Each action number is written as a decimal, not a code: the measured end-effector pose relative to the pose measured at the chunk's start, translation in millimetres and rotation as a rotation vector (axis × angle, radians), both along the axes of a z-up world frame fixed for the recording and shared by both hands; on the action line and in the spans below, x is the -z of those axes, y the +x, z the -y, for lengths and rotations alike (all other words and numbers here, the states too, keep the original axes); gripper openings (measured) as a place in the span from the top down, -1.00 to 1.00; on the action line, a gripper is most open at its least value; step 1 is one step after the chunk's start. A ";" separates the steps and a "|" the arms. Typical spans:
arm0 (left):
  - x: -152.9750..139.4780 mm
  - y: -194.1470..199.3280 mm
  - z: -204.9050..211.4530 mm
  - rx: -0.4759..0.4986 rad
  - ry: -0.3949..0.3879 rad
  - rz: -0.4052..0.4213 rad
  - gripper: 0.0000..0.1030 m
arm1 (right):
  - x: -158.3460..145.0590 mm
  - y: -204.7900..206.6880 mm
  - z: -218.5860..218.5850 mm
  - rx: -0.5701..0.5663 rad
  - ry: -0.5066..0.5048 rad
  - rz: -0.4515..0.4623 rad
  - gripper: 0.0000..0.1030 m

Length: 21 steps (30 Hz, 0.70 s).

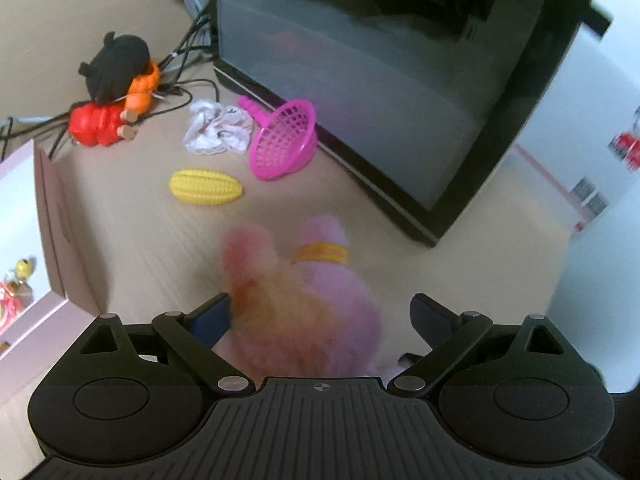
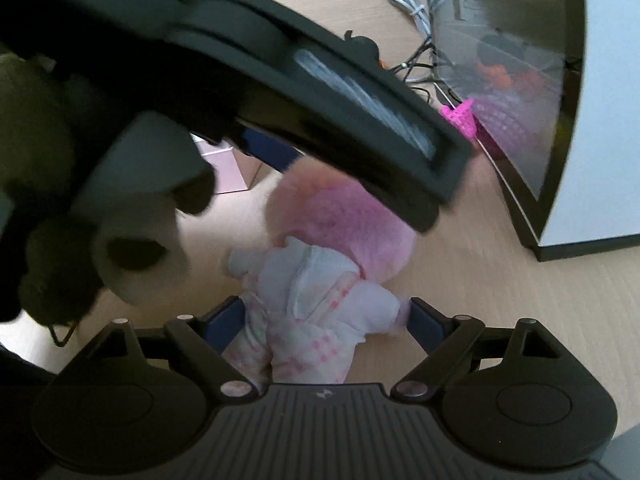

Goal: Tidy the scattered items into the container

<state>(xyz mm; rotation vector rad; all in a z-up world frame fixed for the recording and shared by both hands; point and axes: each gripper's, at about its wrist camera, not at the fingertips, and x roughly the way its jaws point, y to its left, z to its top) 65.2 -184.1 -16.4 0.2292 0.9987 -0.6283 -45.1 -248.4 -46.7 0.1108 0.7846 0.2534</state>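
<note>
A pink plush doll (image 1: pixel 304 304) with orange hair and a yellow band lies on the wooden table between my left gripper's (image 1: pixel 322 320) open fingers. In the right wrist view the same doll (image 2: pixel 320 292) shows a pink head and white-and-pink checked clothes, with its body between my right gripper's (image 2: pixel 324 320) open fingers. The left gripper's black body (image 2: pixel 280 80) hangs over the doll's head there. A pink mesh basket (image 1: pixel 284 140) lies tipped against a dark monitor. A yellow corn toy (image 1: pixel 206 186), a white cloth (image 1: pixel 218 130), and red (image 1: pixel 96 126), orange (image 1: pixel 142 88) and black (image 1: pixel 116 66) toys lie further back.
A large dark monitor (image 1: pixel 400 80) stands at the right, with cables (image 1: pixel 188 52) behind it. The table's left edge (image 1: pixel 52 220) drops off to a pink surface. A gloved hand holding the left gripper (image 2: pixel 60 200) fills the left of the right wrist view.
</note>
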 end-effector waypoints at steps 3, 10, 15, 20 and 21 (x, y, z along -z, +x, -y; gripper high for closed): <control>2.5 -2.1 -3.5 0.007 0.004 0.011 -0.90 | 1.0 2.1 -1.2 -0.010 0.009 -0.002 -0.71; 1.3 -1.9 -27.5 -0.022 -0.030 0.009 -0.50 | 4.5 13.3 5.8 -0.025 0.109 -0.043 -0.72; -0.3 2.3 -47.2 -0.096 -0.072 -0.011 -0.47 | 11.9 27.4 -1.6 -0.048 0.165 -0.075 -0.71; -4.2 2.1 -72.8 -0.177 -0.115 -0.020 -0.44 | 6.5 35.2 -30.1 -0.147 0.057 -0.052 -0.58; -5.5 1.8 -78.4 -0.194 -0.125 -0.021 -0.44 | 3.4 36.0 -36.7 -0.177 0.017 -0.038 -0.58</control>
